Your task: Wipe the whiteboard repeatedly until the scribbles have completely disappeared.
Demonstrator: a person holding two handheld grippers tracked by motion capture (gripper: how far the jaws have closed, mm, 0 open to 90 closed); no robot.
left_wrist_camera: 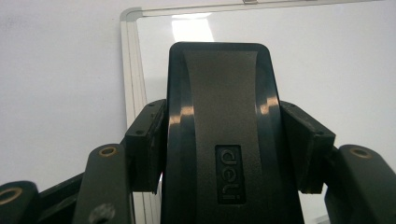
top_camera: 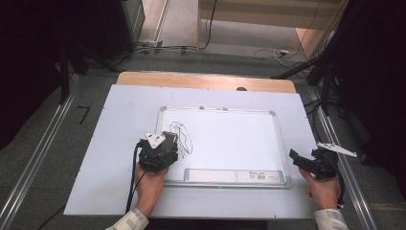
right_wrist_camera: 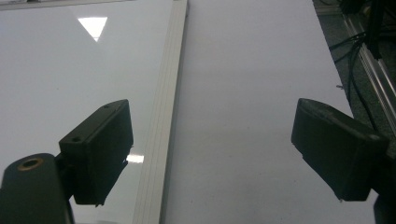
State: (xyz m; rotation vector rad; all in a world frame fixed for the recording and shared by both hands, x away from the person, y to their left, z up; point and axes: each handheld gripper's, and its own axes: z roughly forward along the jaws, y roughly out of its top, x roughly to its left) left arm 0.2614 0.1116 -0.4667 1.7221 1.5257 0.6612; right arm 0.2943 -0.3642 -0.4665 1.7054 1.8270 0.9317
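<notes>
Grey carpet and loose cables surround the white-covered table (top_camera: 95, 158) in the high view. On it lies a framed whiteboard (top_camera: 225, 139) with a black scribble (top_camera: 182, 136) near its left side and a grey tray strip (top_camera: 234, 176) along its near edge. The left gripper (top_camera: 165, 141) sits over the board's near left part, just beside the scribble, held by the person's left hand (top_camera: 149, 184). The right gripper (top_camera: 299, 160) hovers off the board's right edge.

From the left gripper view, both jaws press the sides of a black eraser (left_wrist_camera: 219, 130) (its back carries a moulded "deli" mark), clamped firmly, with the whiteboard's corner frame (left_wrist_camera: 130, 70) behind it.

Looking along the right gripper (right_wrist_camera: 210, 154) in its own view, the jaws stand wide apart with nothing between them, straddling the whiteboard's right frame (right_wrist_camera: 163, 107) above the table.
</notes>
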